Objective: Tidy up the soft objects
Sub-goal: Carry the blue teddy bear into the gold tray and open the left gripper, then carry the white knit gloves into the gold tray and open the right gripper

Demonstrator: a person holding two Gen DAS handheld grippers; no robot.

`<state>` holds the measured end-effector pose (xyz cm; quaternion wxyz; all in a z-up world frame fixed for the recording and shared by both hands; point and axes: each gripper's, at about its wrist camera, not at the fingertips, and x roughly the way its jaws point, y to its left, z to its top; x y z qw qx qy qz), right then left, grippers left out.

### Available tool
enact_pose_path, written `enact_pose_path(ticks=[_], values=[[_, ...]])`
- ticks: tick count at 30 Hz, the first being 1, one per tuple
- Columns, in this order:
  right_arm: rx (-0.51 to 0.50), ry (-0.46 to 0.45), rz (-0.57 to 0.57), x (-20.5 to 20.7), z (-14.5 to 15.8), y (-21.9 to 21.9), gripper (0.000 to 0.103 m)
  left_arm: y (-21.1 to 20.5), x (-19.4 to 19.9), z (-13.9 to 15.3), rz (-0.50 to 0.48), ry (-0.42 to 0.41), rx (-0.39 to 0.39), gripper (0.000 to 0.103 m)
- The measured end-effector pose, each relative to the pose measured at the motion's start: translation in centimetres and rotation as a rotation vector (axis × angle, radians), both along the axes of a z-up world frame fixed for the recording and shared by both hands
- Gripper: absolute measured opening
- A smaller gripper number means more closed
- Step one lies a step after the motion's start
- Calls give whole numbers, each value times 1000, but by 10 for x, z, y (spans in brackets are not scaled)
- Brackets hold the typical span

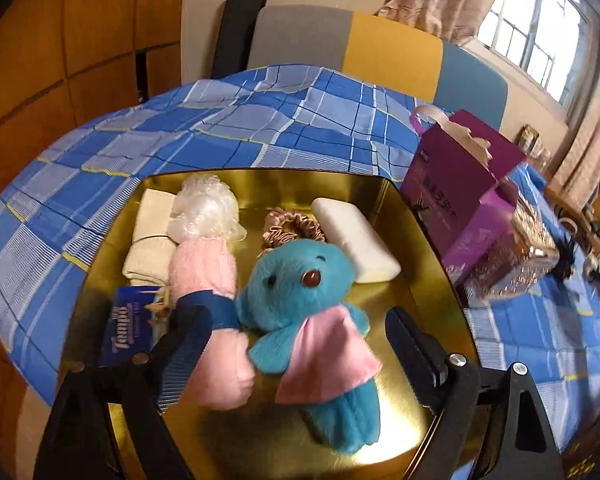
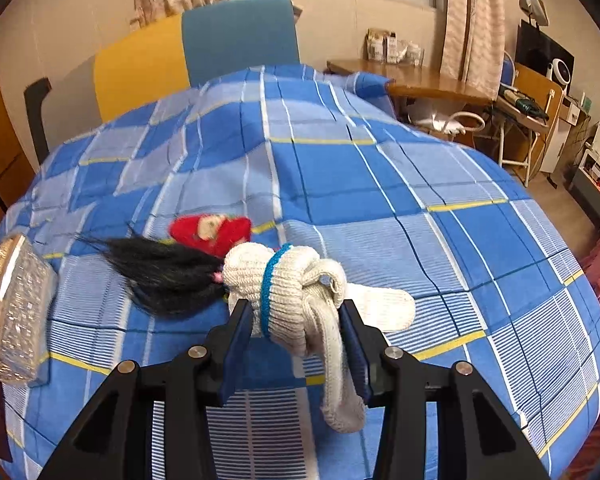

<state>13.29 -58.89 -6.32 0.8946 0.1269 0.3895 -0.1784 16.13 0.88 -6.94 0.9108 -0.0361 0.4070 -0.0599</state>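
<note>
Gold metal lines the tray [image 1: 400, 216] that sits on the blue checked bedspread [image 1: 228, 120]; inside it lie a blue plush bear [image 1: 300, 300] in a pink top, a rolled pink fluffy towel [image 1: 208, 276], a folded cream cloth [image 1: 150, 236], a white mesh bath puff [image 1: 206, 210], a satin scrunchie [image 1: 292, 226], a white foam pillow [image 1: 356, 240] and a Tempo tissue pack [image 1: 130, 326]; the left gripper [image 1: 296, 328] hangs over the tray with its fingers spread wide, one on each side of the bear and holding nothing; a purple gift box [image 1: 460, 184] stands just beside the tray's right rim, next to a glittery box [image 1: 520, 252].

In the right wrist view the right gripper [image 2: 296, 320] is pinched on a knotted white knit glove [image 2: 292, 292] with a blue cuff band, one glove finger dangling below the pads; a black hair tuft [image 2: 164, 272] and a red plush item [image 2: 212, 230] lie on the bedspread just behind the glove.
</note>
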Motion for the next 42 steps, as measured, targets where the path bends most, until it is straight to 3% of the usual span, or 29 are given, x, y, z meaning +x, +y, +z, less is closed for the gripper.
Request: enact_pose_path(ticks=[6, 18, 30, 36, 42], values=[[54, -72, 69, -9, 14, 31, 44, 3, -13, 2, -31, -23, 10, 89], [141, -69, 233, -26, 31, 131, 44, 2, -27, -1, -64, -29, -25, 89], [186, -9, 601, -27, 38, 299, 44, 22, -42, 1, -65, -60, -33, 91], [74, 20, 763, -15, 33, 388, 45, 36, -46, -4, -43, -59, -39, 92], [-98, 55, 845, 4, 31, 451, 45, 59, -44, -3, 29, -56, -111, 93]])
